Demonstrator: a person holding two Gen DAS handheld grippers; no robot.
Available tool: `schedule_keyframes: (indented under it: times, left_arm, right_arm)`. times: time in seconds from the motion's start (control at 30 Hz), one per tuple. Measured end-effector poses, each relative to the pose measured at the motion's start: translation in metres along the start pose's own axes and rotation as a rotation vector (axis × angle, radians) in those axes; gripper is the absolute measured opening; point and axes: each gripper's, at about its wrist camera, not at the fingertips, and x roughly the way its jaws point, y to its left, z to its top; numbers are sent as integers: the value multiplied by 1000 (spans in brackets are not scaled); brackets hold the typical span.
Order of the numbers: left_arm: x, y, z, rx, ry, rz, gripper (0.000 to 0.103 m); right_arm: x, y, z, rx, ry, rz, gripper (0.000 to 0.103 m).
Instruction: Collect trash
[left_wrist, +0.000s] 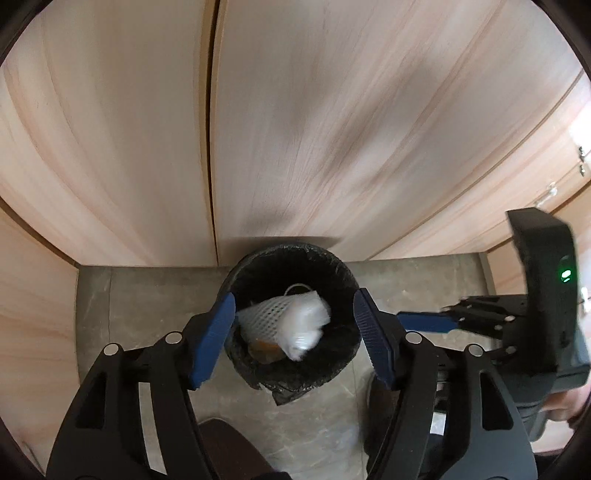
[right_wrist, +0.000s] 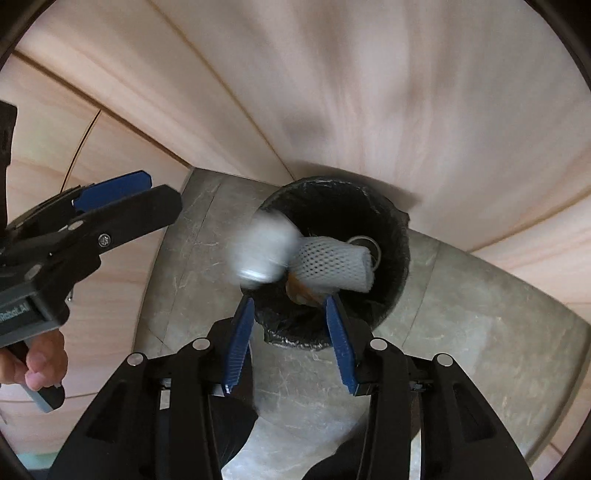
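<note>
Wood panels back our lined bin (left_wrist: 291, 258); both the left gripper (left_wrist: 295, 332) and right gripper (right_wrist: 290, 343) hang parted, empty, over it. White wrappers (right_wrist: 332, 266) (one blurred, probably falling) lie inside. Next: fetch more.

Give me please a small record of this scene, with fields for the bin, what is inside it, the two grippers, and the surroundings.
bin: round black trash bin lined with a black plastic bag, standing on a grey stone floor
contents: white foam mesh sleeve, blurred white crumpled item, orange-brown scrap
left gripper: open above the bin, nothing between the pads
right gripper: open above the bin's rim, empty
surroundings: pale wooden cabinet panels behind the bin
</note>
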Motion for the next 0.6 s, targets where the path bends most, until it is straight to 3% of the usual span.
schedule_keyframes:
  times: [0.37,0.5,0.6]
  left_arm:
    - [-47,-10,-1,1,-21,14,71]
    - [-74,-18,-4,4,-36,20,76]
    - [-94,-27,-4,6,-49,31,83]
  right_arm:
    - [-77,15,-14,-51,-25,4,40]
    - [-113,27,-15,-94,-74,9,57]
    - [-137,33,-15,-108,-92,25,62]
